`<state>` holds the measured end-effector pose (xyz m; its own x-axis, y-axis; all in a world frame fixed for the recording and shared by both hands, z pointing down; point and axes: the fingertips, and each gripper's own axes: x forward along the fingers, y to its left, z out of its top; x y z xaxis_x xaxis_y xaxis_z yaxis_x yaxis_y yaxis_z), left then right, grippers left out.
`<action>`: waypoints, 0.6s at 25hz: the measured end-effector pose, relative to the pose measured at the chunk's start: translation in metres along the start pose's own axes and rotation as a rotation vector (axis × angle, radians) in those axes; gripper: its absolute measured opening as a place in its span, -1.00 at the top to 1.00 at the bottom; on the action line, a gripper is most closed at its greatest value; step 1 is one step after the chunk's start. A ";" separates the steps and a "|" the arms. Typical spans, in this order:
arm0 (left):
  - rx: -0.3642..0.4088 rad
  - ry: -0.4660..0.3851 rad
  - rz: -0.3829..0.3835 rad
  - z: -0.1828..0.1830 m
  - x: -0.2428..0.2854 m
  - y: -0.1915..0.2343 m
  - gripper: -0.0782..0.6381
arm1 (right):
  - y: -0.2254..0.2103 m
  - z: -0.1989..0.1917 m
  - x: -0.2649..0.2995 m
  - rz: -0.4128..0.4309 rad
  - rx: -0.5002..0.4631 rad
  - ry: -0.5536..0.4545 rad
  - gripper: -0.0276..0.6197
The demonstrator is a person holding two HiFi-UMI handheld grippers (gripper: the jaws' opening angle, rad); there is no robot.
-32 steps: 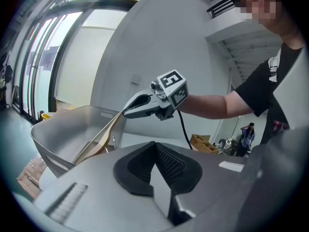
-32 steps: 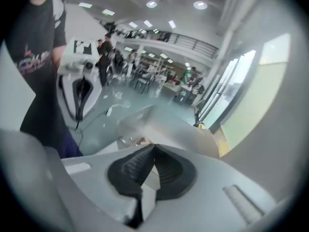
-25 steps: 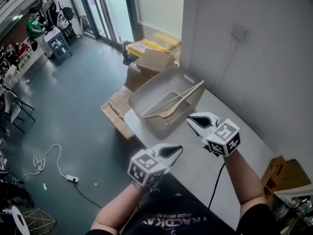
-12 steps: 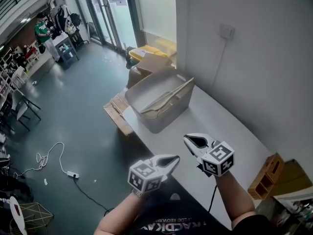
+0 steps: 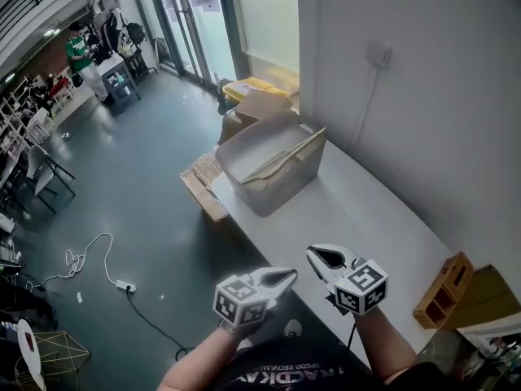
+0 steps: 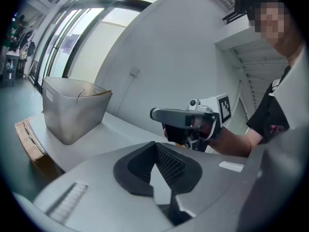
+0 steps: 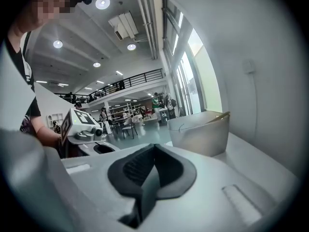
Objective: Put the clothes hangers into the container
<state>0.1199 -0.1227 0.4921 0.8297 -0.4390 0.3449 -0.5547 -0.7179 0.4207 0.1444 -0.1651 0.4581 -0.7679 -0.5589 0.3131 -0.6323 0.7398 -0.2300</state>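
Observation:
A grey plastic container (image 5: 273, 187) stands at the far left end of the white table (image 5: 366, 218). Wooden clothes hangers (image 5: 281, 161) lie slanted inside it, one end resting on the rim. Both grippers hover near the table's near edge, well back from the container, and hold nothing. My left gripper (image 5: 289, 275) is shut, off the table's left edge. My right gripper (image 5: 316, 253) is shut, over the tabletop. The left gripper view shows its jaws (image 6: 155, 146) closed, the right gripper (image 6: 161, 114) beside them and the container (image 6: 72, 112) ahead. The right gripper view shows its closed jaws (image 7: 154, 149) and the container (image 7: 200, 132).
Cardboard boxes (image 5: 252, 108) and flattened cardboard (image 5: 203, 190) lie on the floor beside the table's far end. A small wooden box (image 5: 444, 293) sits at the table's right end. A white wall with a socket (image 5: 376, 53) runs behind. A cable (image 5: 89, 259) trails on the floor.
Both grippers have drawn back from the container toward the person, from beside its rim to the table's near edge. The hangers stay in the container.

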 end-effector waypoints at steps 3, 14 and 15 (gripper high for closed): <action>0.002 -0.011 -0.012 -0.005 -0.015 -0.002 0.77 | 0.018 -0.013 0.000 -0.010 0.022 0.011 0.91; 0.021 0.006 -0.057 -0.046 -0.119 -0.018 0.77 | 0.131 -0.046 -0.001 -0.085 0.102 0.000 0.91; 0.023 0.009 -0.062 -0.051 -0.128 -0.019 0.77 | 0.140 -0.048 0.000 -0.092 0.107 -0.003 0.91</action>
<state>0.0214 -0.0256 0.4824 0.8618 -0.3883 0.3263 -0.5004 -0.7559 0.4222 0.0604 -0.0437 0.4704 -0.7062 -0.6237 0.3352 -0.7074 0.6413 -0.2971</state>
